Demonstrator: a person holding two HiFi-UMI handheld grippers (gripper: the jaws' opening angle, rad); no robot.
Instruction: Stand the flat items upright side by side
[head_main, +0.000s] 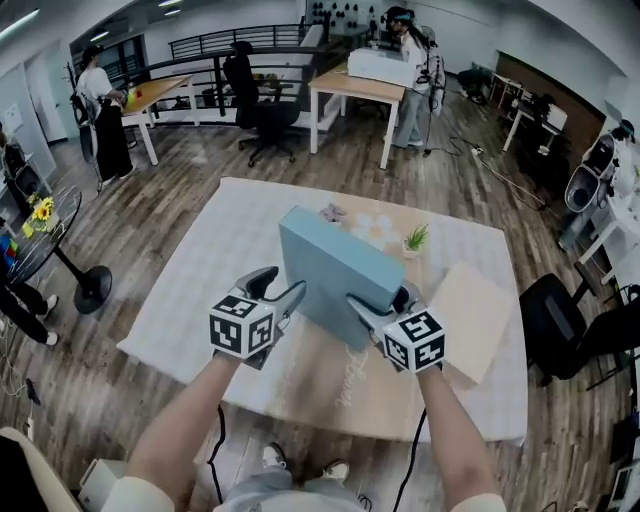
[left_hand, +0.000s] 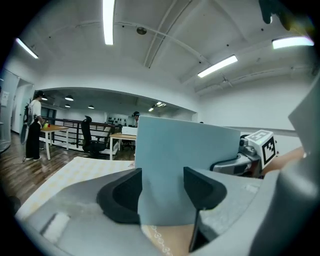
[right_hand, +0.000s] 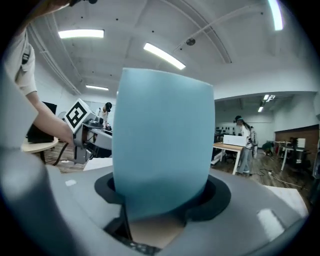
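Your left gripper (head_main: 288, 300) and right gripper (head_main: 372, 310) each clamp the blue box (head_main: 335, 265) at its near edge; it looks stiff, light and slick, so hold firmly near the corners.

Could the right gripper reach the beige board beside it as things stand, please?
Probably not yet: the right gripper is clamped on the box; the board lies clear, right of it.

Potted plant (head_main: 416, 240) near behind blue box (head_main: 335, 275)
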